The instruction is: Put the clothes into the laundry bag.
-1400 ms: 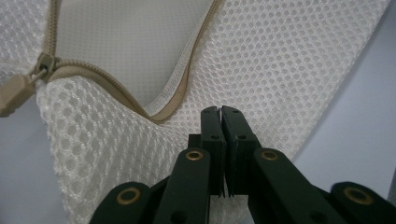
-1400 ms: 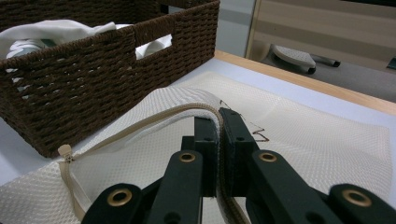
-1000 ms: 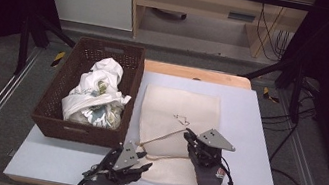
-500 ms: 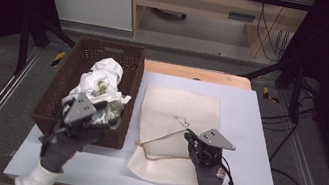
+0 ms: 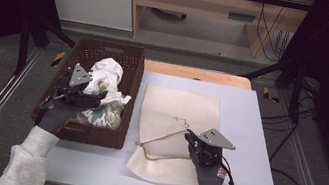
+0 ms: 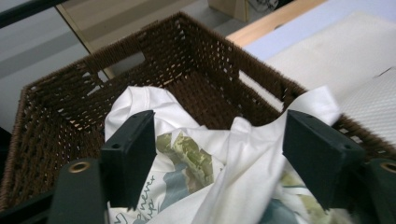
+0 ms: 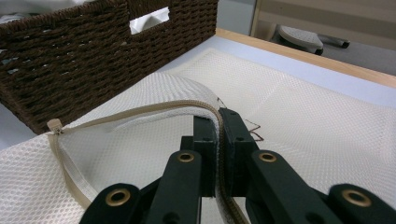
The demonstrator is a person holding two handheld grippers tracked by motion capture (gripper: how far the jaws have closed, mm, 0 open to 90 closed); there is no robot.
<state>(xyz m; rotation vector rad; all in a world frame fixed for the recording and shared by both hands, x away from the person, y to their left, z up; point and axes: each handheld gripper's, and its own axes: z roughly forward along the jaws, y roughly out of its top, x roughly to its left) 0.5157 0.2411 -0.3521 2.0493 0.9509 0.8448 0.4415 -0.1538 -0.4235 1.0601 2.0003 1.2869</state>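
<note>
Table (image 5: 256,138) carries the wicker basket (image 5: 129,92) at nine o'clock and the mesh laundry bag (image 5: 179,110) at the centre. White T-shirt (image 6: 196,168) lies crumpled in the basket; it looks soft and light, best taken at a raised fold. Left gripper (image 6: 219,154) hovers over it, jaws wide apart. Right gripper (image 7: 219,140) pinches the bag's zipper edge (image 7: 140,111), lifting the mouth open towards nine o'clock. The basket wall stands between; room above looks free.
</note>
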